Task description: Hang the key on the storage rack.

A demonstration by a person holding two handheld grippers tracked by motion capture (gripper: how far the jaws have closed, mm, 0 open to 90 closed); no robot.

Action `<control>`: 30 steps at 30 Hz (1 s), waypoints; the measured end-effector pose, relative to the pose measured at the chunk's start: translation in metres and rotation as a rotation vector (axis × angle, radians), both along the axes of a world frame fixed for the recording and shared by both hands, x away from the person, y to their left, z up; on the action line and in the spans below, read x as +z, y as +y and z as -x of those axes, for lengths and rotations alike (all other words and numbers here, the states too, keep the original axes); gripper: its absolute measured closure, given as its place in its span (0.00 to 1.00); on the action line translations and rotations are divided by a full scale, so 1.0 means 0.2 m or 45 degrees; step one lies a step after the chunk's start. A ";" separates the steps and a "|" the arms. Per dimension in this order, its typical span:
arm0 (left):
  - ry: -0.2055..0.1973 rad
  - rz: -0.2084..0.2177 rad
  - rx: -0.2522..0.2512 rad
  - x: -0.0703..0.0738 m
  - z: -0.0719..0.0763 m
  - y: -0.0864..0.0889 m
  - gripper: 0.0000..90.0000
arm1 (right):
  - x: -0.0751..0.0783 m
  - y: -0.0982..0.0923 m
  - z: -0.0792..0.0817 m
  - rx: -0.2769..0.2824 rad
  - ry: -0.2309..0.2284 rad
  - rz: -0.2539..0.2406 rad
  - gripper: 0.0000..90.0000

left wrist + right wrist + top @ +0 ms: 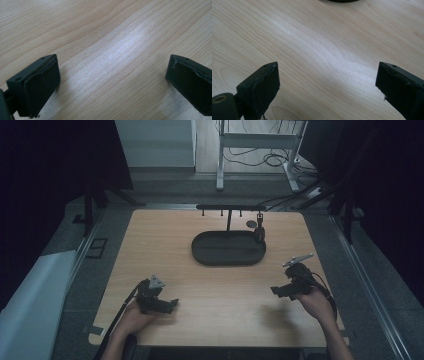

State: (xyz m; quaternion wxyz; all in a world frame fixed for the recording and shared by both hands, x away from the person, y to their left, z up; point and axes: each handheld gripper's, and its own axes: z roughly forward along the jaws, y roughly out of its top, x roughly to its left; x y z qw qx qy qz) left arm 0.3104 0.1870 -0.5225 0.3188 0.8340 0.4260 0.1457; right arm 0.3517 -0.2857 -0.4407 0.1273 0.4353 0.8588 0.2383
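Observation:
A black oval tray (200, 251) lies at the middle back of the wooden table (210, 315). Behind it a thin black stand (229, 210) carries a crossbar, and a small dark item (259, 232) hangs from the bar's right end, down by the tray's right rim. My left gripper (172, 303) rests low at the front left, pointing right; in the left gripper view (113, 80) its jaws stand wide apart over bare wood. My right gripper (276, 291) is at the front right, pointing left; in the right gripper view (328, 80) its jaws are wide apart with nothing between them.
A small round grey disc (251, 224) sits behind the tray near the stand. The tray's dark edge (343, 0) peeks in at the top of the right gripper view. Black curtains flank the table; a white desk frame and cables stand beyond the far edge.

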 end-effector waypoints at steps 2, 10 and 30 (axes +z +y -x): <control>-0.002 0.002 0.000 0.00 0.00 0.00 0.00 | -0.02 -0.01 0.02 -0.013 -0.002 0.000 0.06; -0.001 0.002 0.000 0.00 0.00 0.00 0.00 | -0.10 -0.05 0.10 -0.059 -0.035 -0.060 0.07; -0.001 0.004 0.000 0.00 0.00 0.00 0.00 | -0.32 -0.04 0.20 -0.027 -0.102 -0.098 0.08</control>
